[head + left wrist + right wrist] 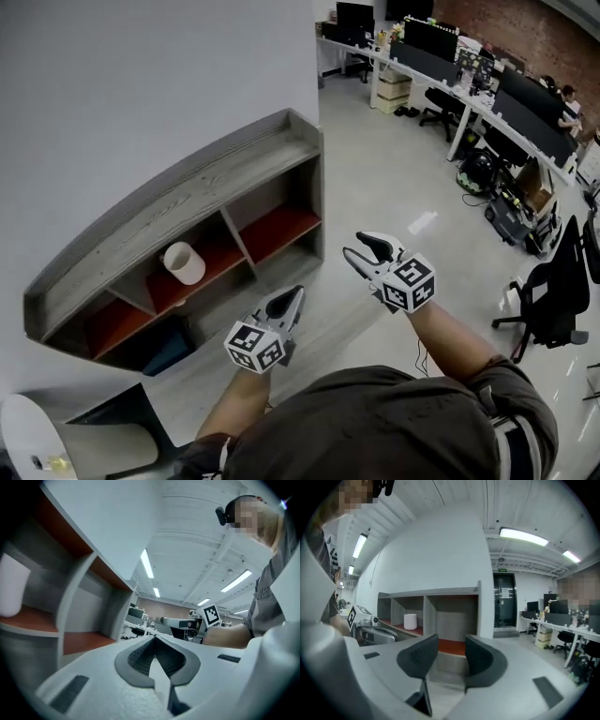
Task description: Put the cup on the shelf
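The cup (184, 262) stood upright on the red board in the middle compartment of the shelf (187, 192), left of centre in the head view. Neither gripper touched it. In the right gripper view the cup (410, 621) showed small at centre left, inside the shelf (436, 593).

The left gripper (292, 298) hung at lower centre, well apart from the shelf, with its jaws pressed together at the tips and nothing between them. The right gripper (367, 249) was right of centre, with its jaws partly spread and nothing between them.

Desks (441, 70) and chairs (553, 291) filled the upper right.
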`<state>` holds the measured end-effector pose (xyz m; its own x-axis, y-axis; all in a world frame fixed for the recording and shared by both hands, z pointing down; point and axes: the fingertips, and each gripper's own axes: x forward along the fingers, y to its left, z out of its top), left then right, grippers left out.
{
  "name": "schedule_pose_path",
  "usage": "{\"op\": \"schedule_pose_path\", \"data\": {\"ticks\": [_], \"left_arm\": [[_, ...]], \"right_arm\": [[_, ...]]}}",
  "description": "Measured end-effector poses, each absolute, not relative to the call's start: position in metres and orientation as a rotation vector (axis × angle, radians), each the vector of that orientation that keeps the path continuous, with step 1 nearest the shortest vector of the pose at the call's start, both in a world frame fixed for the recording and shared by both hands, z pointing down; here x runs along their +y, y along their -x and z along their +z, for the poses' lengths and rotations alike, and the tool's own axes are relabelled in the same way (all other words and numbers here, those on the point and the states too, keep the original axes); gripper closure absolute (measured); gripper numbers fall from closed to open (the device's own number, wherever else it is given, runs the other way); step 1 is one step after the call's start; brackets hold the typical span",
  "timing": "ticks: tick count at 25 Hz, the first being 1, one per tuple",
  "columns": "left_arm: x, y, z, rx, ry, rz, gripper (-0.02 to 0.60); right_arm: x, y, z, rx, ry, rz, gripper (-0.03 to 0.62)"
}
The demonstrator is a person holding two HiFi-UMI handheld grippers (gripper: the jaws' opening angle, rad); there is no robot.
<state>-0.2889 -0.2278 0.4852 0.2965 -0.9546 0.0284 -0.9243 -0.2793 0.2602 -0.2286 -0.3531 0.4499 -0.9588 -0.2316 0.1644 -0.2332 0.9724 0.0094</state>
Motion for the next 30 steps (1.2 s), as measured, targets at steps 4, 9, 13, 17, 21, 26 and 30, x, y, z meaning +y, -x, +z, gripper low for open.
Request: {"op": "schedule_pose_path", "data": {"ticks": [4, 9, 13, 17, 21, 26, 30], "left_arm": [[-0.27, 0.231, 0.477, -1.609, -2.436, -0.166, 0.577], [-0.311, 0.16, 0.469, -1.479, -2.524, -0.149, 0.577], [-0.335, 0.103, 0.467, -1.403, -2.567, -0.129, 0.577], [-0.351, 0.054, 0.465, -1.338, -2.606, -0.112, 0.577], [-0.365, 0.017, 0.468, -1.304, -2.633, -0.099, 0.577], [-0.371, -0.011, 0.472, -1.275, -2.644, -0.093, 0.577], [-0.372, -0.016, 0.471, -1.285, -2.635, -0.098, 0.577]], "right_arm": [[-0.384, 0.147, 0.448, -2.943, -0.512, 0.041, 0.468], [-0.409, 0.044, 0.441, -2.924, -0.714, 0.046, 0.534], [-0.424, -0.041, 0.443, -2.894, -0.864, 0.069, 0.583], [-0.427, -0.111, 0.449, -2.861, -0.967, 0.114, 0.602], [-0.432, -0.159, 0.456, -2.851, -1.026, 0.147, 0.602], [-0.431, -0.183, 0.463, -2.852, -1.033, 0.166, 0.603], [-0.431, -0.187, 0.462, -2.856, -1.006, 0.151, 0.603]]}}
